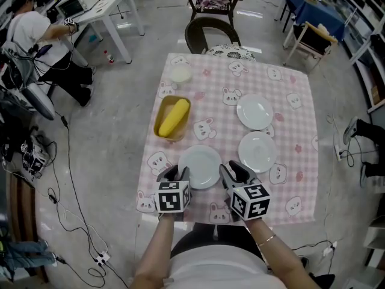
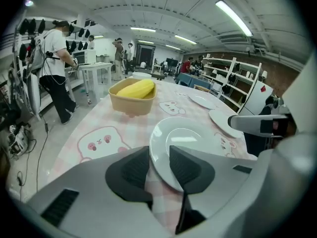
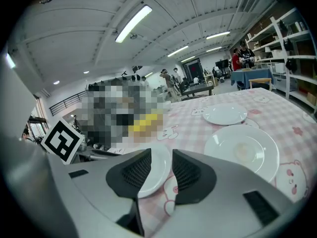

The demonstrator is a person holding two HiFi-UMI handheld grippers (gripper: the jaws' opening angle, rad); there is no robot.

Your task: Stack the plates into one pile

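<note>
Pink-checked cloth covers the worktop (image 1: 301,161), and the job has not begun: all three plates lie apart, none on another. The near plate (image 1: 200,166) sits close to the front edge, the second plate (image 1: 257,151) is just beside it to the right, and the third plate (image 1: 254,112) is just beyond that one.

The left gripper (image 1: 174,174) and right gripper (image 1: 231,172) flank the near plate. Both sets of fingers are spread with nothing pinched – its rim only shows through the gap of the left fingers (image 2: 133,170) and the right fingers (image 3: 190,172).

What worries me:
- The plate lies flat and its rim is thin and glossy, so a shallow pinch could slip off and drop it.
- Pushing at the rim instead of getting under it could skid the plate across the cloth or ruck the cloth up.
- The yellow bowl (image 1: 172,118) sits near the plate's far left – a sideways shove might knock it.
- Held by one edge only, the plate would likely tilt and could clip the second plate on the way over.

By count: three white plates, one yellow bowl with something yellow in it, one white dish (image 1: 180,73) at the far left, two grippers, and one chair (image 1: 210,34) at the far side.
</note>
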